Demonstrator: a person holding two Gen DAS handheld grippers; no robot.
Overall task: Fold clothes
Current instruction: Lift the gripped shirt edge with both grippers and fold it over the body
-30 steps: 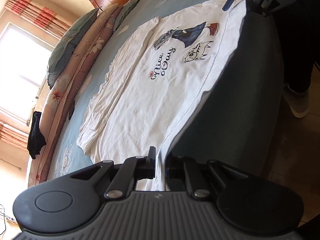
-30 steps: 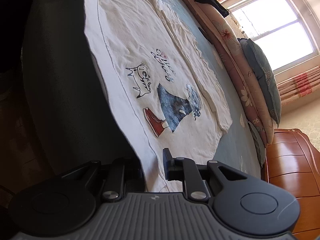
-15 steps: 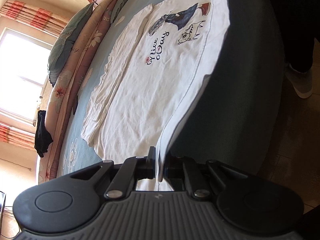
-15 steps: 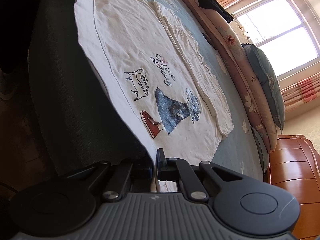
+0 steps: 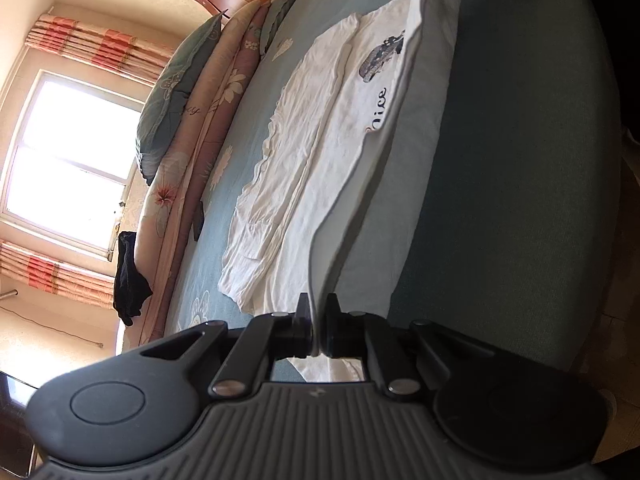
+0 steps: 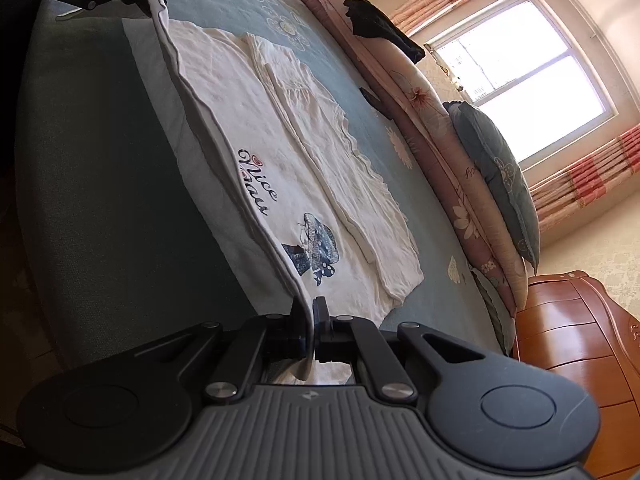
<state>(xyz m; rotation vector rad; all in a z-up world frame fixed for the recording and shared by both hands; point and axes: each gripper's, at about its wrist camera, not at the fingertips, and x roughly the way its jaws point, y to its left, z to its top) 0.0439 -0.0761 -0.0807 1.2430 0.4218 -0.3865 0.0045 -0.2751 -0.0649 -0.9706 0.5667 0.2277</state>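
Shirt [image 5: 304, 200] edge pinched in both tongs [image 5: 317, 330] [image 6: 309, 330].

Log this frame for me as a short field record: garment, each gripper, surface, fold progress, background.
garment: white T-shirt with a "Nice" print, far sleeve side already folded in
left gripper: jaws shut on the T-shirt's near edge, which is lifted
right gripper: jaws shut on the same near edge, at its other end
surface: bed with blue floral bedspread
fold progress: near side raised off the bed and partly covering the print, not yet laid down
background: pillows along the far side, window, wooden cabinet
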